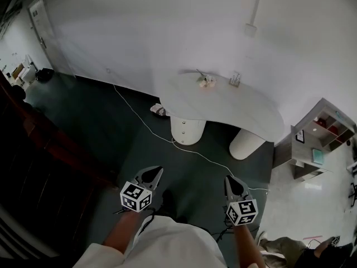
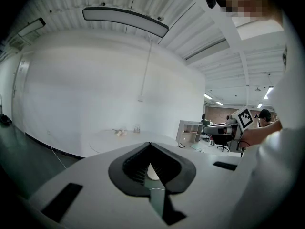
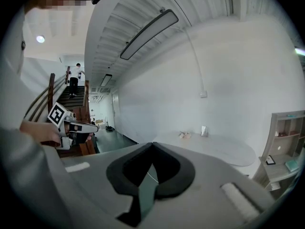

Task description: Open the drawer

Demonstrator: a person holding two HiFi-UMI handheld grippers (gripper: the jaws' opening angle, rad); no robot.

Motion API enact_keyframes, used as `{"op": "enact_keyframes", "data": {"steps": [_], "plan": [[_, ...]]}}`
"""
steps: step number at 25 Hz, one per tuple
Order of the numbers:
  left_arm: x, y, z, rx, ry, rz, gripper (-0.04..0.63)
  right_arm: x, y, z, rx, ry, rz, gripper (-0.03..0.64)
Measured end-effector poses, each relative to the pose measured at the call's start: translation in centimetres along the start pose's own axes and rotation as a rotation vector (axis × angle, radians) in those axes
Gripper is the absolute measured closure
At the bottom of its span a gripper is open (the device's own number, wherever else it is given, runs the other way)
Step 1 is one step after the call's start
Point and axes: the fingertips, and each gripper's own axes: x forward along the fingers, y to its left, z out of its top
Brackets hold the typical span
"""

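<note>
Since both pairs of fingers shut tight on nothing, left gripper (image 1: 157, 173) and right gripper (image 1: 228, 182) side by side over floor (image 1: 106, 121), no reach begun. Drawer: cannot find it in any view. Shelf (image 1: 312, 149), ahead and right of right gripper, shows only open cubbies. Table (image 1: 223, 105) straight ahead. To do well: find drawer first, open jaws before reaching, come in square, pull straight.

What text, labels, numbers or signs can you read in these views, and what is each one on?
No readable words, numbers or brands in any view.
On the left gripper and right gripper: only black-and-white square marker patterns, no letters.
On the white table, a small holder: too small to read.
Whatever is in the shelf unit: too small and blurred to read.
</note>
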Motion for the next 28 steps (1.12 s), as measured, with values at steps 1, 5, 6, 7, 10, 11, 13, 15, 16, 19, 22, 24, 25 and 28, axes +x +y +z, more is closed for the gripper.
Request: {"op": "enact_keyframes", "data": {"steps": [1, 5, 6, 7, 10, 11, 13, 15, 16, 19, 22, 24, 25, 28], "plan": [[0.5, 0.2, 0.1, 0.000, 0.002, 0.000, 0.588, 0.5, -0.2, 0.1, 0.002, 0.003, 0.001, 0.606], [2.6, 1.7, 0.4, -0.004, 0.008, -0.008, 0.588, 3.0, -1.1, 0.2, -0.001, 0.016, 0.004, 0.606], [3.4, 2.1, 0.5, -0.006, 0.010, -0.010, 0.589, 3.8, -1.5, 0.2, -0.001, 0.021, 0.002, 0.606], [4.1, 2.6, 0.7, -0.008, 0.013, -0.013, 0.588, 4.6, -1.8, 0.3, 0.000, 0.025, -0.001, 0.606], [6.5, 4.4, 1.0, -0.018, 0.022, -0.023, 0.589, 7.2, -3.0, 0.5, 0.006, 0.037, -0.009, 0.606], [7.4, 5.0, 1.2, -0.021, 0.024, -0.026, 0.589, 8.1, -3.3, 0.6, 0.006, 0.042, -0.011, 0.606], [9.0, 6.5, 1.7, -0.023, 0.027, -0.033, 0.589, 10.2, -4.0, 0.9, 0.004, 0.053, -0.014, 0.606], [10.7, 8.0, 2.3, -0.023, 0.032, -0.039, 0.589, 12.4, -4.7, 1.4, 0.004, 0.060, -0.020, 0.606], [11.6, 8.8, 2.5, -0.024, 0.035, -0.043, 0.589, 13.5, -5.1, 1.6, 0.008, 0.062, -0.024, 0.606], [14.0, 11.2, 3.2, -0.025, 0.046, -0.056, 0.589, 16.7, -5.9, 1.9, 0.026, 0.070, -0.036, 0.606], [16.5, 13.3, 3.9, -0.021, 0.057, -0.075, 0.589, 20.0, -6.7, 2.0, 0.031, 0.089, -0.042, 0.606], [18.2, 14.8, 4.4, -0.018, 0.068, -0.087, 0.589, 22.1, -7.0, 2.2, 0.028, 0.104, -0.042, 0.606], [19.0, 15.6, 4.7, -0.019, 0.073, -0.093, 0.589, 23.2, -7.1, 2.3, 0.025, 0.110, -0.041, 0.606], [21.3, 17.8, 5.6, -0.026, 0.082, -0.107, 0.589, 26.4, -7.4, 2.9, 0.012, 0.128, -0.041, 0.606]]}}
